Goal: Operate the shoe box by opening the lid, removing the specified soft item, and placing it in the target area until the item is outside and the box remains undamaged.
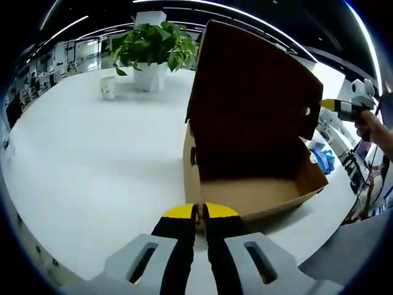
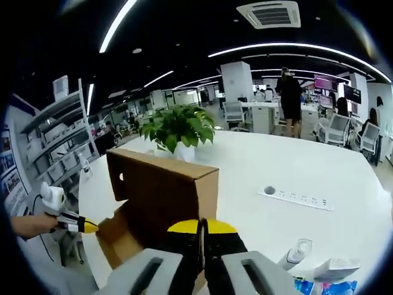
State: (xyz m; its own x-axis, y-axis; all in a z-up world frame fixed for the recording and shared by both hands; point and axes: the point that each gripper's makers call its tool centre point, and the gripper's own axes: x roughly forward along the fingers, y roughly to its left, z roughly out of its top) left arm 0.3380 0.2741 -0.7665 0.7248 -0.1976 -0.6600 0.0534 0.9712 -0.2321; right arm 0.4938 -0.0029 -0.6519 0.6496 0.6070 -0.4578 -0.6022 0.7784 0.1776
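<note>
The brown cardboard shoe box (image 1: 258, 193) stands on the white table (image 1: 92, 172) with its lid (image 1: 252, 92) raised upright; the inside that shows is bare cardboard. My left gripper (image 1: 199, 212) is shut, its yellow tips just short of the box's near rim with nothing between them. In the right gripper view the lid's outer face (image 2: 163, 184) fronts me, and my right gripper (image 2: 201, 226) is shut close before it. A hand holds the right gripper (image 1: 336, 105) by the lid's right edge. The left gripper (image 2: 83, 226) points at the box's open side.
A potted plant (image 1: 150, 49) (image 2: 178, 129) and a white cup (image 1: 108, 88) stand behind the box. A power strip (image 2: 298, 198), a small bottle (image 2: 296, 251) and a blue-and-white packet (image 2: 325, 273) lie on the table. Office chairs and a person (image 2: 290, 92) are far back.
</note>
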